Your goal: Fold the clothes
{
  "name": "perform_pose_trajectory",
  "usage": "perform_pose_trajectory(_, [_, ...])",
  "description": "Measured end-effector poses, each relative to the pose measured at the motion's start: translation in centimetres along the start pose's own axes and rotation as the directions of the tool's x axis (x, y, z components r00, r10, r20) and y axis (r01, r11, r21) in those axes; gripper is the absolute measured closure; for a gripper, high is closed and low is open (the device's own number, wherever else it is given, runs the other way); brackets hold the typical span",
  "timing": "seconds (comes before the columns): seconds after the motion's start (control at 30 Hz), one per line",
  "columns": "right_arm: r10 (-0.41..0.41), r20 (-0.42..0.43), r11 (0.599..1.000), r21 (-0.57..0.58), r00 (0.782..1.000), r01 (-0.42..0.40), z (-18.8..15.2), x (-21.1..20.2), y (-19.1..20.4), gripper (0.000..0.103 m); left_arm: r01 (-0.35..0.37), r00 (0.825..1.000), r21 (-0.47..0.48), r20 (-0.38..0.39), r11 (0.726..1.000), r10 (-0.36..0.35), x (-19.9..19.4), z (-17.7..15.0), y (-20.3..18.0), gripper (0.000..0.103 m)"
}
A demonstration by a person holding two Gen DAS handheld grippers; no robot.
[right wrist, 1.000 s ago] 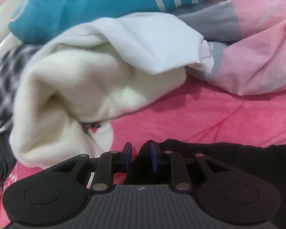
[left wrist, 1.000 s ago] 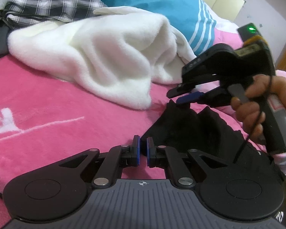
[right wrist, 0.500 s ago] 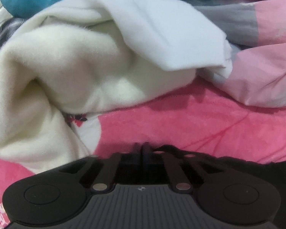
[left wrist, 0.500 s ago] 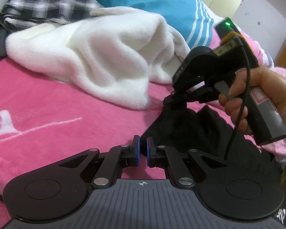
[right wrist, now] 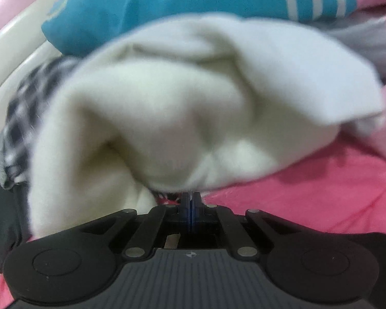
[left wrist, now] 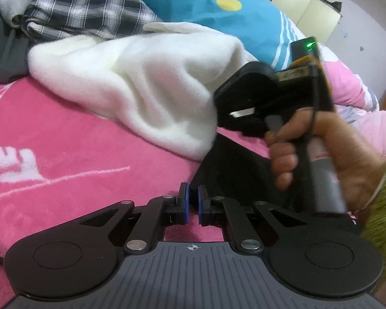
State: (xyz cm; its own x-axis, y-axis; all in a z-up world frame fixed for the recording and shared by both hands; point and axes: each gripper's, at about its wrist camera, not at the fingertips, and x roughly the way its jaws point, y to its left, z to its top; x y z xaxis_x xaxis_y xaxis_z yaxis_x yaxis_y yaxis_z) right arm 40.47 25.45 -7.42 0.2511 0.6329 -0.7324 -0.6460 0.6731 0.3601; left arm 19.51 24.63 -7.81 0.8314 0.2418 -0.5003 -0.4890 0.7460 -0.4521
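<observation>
Black garment (left wrist: 234, 170) lies crumpled on the pink bed cover (left wrist: 64, 139), just ahead and to the right of the left claw (left wrist: 192, 200), with its near corner at that claw's fingertips. The left claw's pads stand almost together with a narrow gap; the dark cloth edge sits right at the tips, and it looks pinched there, though the fold hides how much is caught. The right claw (right wrist: 190, 206), held in a hand (left wrist: 321, 154) above the garment's far side, has its pads pressed flat together; from its own view no cloth shows between them, so whether it holds the black fabric cannot be told. Beyond both claws a white fleece (left wrist: 146, 87) is heaped, with a plaid shirt (left wrist: 84, 7) behind it. The black piece looks thin, limp and light: it should drape and sag from any single hold, and slide easily over the plush cover. Corners or a hem edge look like the best places to take it, one per claw, well apart, so it spreads flat.
</observation>
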Motion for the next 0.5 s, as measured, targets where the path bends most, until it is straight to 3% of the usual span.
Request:
perform_pose_trajectory(0.13, [0.023,0.022,1.0,0.015,1.0,-0.023,0.2,0.1,-0.5,0.101,-0.004,1.0,-0.021,-0.015,1.0,0.004,0.4,0.2,0.2,0.098])
perform_pose_trajectory(0.3, [-0.003,0.091,1.0,-0.024,0.996,0.005,1.4,-6.9,-2.6,0.1,-0.001,1.0,-0.048,-0.019,0.999,0.0,0.2,0.2,0.5,0.098])
perform_pose_trajectory(0.4, [-0.087,0.123,0.995,-0.03,0.989,0.092,1.7,-11.7,-5.3,0.1,0.006,1.0,-0.074,-0.019,0.997,-0.008,0.0,0.2,0.8,0.098])
perform_pose_trajectory(0.5, [-0.175,0.078,0.984,-0.027,0.981,0.177,0.7,-13.6,-7.7,0.1,0.019,0.999,-0.138,-0.036,0.99,-0.025,0.4,0.5,1.6,0.098])
